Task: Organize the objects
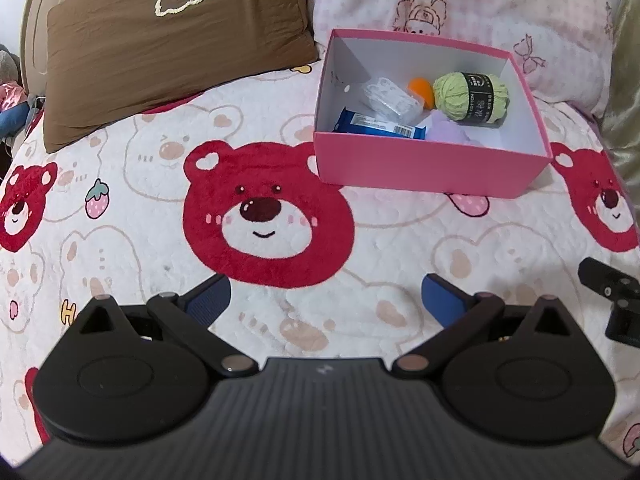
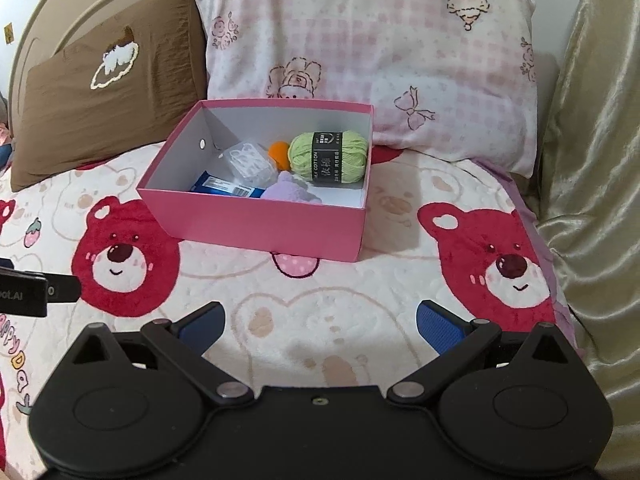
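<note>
A pink box (image 1: 428, 164) (image 2: 256, 224) stands open on the bear-print blanket. Inside lie a green yarn ball (image 1: 472, 96) (image 2: 329, 157), an orange ball (image 1: 421, 91) (image 2: 279, 152), a clear plastic case (image 1: 390, 98) (image 2: 249, 164), a blue packet (image 1: 378, 124) (image 2: 224, 189) and a lilac soft item (image 1: 446, 132) (image 2: 289, 191). My left gripper (image 1: 326, 300) is open and empty, hovering over the blanket short of the box. My right gripper (image 2: 320, 324) is open and empty, also short of the box.
A brown pillow (image 1: 168, 44) (image 2: 104, 92) lies at the back left, a pink checked pillow (image 1: 460, 4) (image 2: 372, 56) behind the box. A gold satin cloth (image 2: 592, 184) borders the right. The other gripper's body shows at the edges (image 1: 612, 292) (image 2: 28, 292).
</note>
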Available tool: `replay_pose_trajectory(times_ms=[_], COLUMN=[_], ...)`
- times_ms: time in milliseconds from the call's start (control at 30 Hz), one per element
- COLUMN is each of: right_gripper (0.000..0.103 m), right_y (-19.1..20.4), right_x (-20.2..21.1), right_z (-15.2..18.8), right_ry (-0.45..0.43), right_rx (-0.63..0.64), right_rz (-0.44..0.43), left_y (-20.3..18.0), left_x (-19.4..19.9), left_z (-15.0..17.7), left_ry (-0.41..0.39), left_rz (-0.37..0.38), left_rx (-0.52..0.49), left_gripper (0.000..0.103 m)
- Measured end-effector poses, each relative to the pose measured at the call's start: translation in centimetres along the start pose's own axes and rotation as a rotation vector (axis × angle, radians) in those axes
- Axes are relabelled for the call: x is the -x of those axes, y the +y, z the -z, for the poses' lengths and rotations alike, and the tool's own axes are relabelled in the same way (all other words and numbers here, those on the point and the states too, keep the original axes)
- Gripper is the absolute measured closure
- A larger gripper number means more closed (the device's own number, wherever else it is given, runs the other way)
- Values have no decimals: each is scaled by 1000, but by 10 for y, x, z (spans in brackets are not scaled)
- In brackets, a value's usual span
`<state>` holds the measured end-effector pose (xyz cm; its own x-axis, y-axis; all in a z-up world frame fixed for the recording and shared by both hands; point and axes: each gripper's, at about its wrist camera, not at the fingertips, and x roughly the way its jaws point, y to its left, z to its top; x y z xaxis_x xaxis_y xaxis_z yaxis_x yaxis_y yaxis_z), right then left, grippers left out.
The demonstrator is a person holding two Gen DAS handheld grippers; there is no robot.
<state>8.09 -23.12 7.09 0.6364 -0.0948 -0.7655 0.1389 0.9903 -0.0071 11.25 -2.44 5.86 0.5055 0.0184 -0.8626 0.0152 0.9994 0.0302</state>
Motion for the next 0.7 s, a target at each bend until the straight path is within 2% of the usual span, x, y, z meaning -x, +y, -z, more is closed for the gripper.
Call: replay_pose_trajectory(times_ms=[367, 700], right_gripper=[0, 0], right_y=[0, 2], right_x=[0, 10], right_z=[4, 6], right_ry=[-9, -20], right_rx=[-10, -19], right_rz=[-62, -100], left_y=[4, 5], left_x=[1, 11], left_z=[4, 9], left_ry=[7, -5], left_rz=[-27, 30], left_rx=[-33, -24], left_gripper=[0, 0])
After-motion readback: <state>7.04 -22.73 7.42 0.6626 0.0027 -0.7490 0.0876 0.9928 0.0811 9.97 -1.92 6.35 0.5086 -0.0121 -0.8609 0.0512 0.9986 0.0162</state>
